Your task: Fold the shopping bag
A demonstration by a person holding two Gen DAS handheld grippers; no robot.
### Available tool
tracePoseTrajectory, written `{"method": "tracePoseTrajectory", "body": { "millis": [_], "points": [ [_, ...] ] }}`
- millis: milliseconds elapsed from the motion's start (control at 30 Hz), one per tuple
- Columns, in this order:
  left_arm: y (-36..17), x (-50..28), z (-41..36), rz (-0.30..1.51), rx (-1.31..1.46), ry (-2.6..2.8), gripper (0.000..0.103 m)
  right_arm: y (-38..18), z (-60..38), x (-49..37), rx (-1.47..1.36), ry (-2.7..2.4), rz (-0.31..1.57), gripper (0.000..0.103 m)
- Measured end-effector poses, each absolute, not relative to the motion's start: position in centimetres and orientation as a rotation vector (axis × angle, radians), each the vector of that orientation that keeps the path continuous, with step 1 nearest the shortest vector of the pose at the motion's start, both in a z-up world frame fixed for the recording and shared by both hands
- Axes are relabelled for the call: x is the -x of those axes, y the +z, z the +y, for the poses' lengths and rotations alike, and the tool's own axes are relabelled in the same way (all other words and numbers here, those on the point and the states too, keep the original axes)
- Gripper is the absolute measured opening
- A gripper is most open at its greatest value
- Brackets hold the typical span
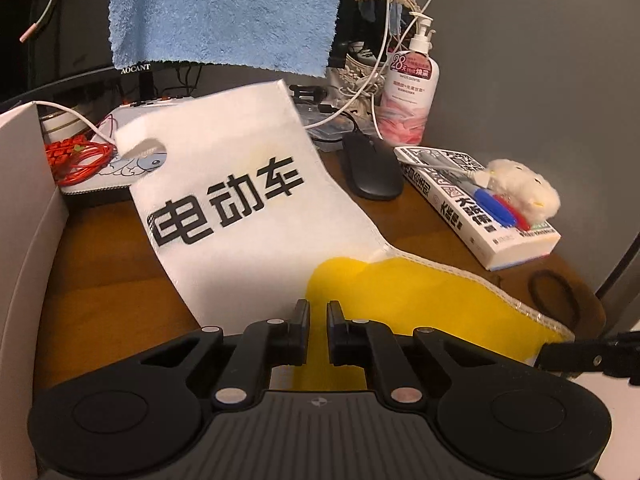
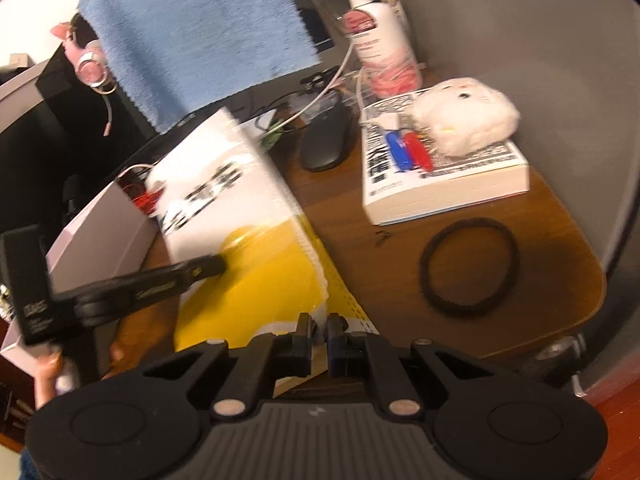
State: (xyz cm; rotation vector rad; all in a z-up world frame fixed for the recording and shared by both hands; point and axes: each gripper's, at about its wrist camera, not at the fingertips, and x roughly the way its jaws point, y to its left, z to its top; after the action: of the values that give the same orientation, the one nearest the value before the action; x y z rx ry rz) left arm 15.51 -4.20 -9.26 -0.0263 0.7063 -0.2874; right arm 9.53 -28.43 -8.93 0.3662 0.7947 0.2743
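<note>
Dark wood desk (image 1: 100, 264) backed by a grey wall carries one white-and-yellow non-woven shopping bag (image 1: 248, 200), printed with three black characters, lying centre and rising toward 11 o'clock. Left gripper (image 1: 318, 316) is pinched onto its yellow near edge; right gripper (image 2: 319, 326) clamps the stitched hem. At 2 o'clock: one thick book (image 1: 480, 204), one fluffy toy (image 1: 520, 190), one black mouse (image 1: 372, 168).

A dark wooden table (image 1: 104, 264) with a rounded corner stands against a plain grey wall (image 1: 532, 60); reddish wood floor (image 2: 616, 408) shows beneath, dimly lit.
</note>
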Motion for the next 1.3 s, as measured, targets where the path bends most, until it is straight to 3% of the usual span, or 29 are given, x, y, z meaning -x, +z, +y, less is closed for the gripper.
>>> {"method": "tracePoseTrajectory", "body": {
  "millis": [167, 233, 267, 300, 367, 433, 733, 833, 933, 967, 1000, 1300],
  "points": [
    [-9.4, -14.6, -5.0, 0.688, -0.014, -0.242, 0.009, -8.5, -29.0, -8.1, -0.361, 0.229, 0.755, 0.013],
    [-9.4, -14.4, -5.1, 0.690, -0.007, -0.231, 0.009, -8.4, -29.4, -7.5, -0.357, 0.169, 0.736, 0.033],
    [-9.4, -14.4, -5.2, 0.691, -0.004, -0.226, 0.009, -8.3, -29.8, -7.1, -0.367, 0.142, 0.724, 0.054],
    [-9.4, -14.3, -5.3, 0.692, 0.000, -0.220, 0.009, -8.3, -30.1, -6.6, -0.391, 0.122, 0.710, 0.065],
    [-9.4, -14.3, -5.3, 0.698, 0.013, -0.211, 0.009, -8.7, -30.9, -5.7, -0.467, 0.134, 0.679, 0.074],
    [-9.3, -14.3, -5.3, 0.711, 0.028, -0.204, 0.009, -9.1, -31.8, -5.1, -0.560, 0.172, 0.671, 0.077],
    [-9.1, -13.2, -5.8, 0.753, 0.106, -0.178, 0.010, -12.9, -32.3, -5.0, -0.838, 0.252, 0.767, 0.076],
    [-9.0, -12.7, -6.1, 0.755, 0.107, -0.177, 0.011, -14.7, -32.4, -5.4, -0.952, 0.275, 0.803, 0.072],
    [-9.0, -12.3, -6.2, 0.759, 0.111, -0.178, 0.014, -15.9, -32.0, -5.7, -0.998, 0.291, 0.829, 0.048],
    [-9.0, -12.3, -6.3, 0.758, 0.111, -0.178, 0.015, -16.0, -31.9, -5.8, -1.007, 0.303, 0.832, 0.028],
    [-9.0, -12.2, -6.3, 0.757, 0.111, -0.179, 0.015, -16.0, -31.7, -5.8, -1.018, 0.318, 0.833, 0.021],
    [-8.9, -11.2, -6.6, 0.787, 0.152, -0.250, 0.018, -12.6, -33.4, -5.3, -1.029, 0.359, 0.671, 0.013]
  ]
}}
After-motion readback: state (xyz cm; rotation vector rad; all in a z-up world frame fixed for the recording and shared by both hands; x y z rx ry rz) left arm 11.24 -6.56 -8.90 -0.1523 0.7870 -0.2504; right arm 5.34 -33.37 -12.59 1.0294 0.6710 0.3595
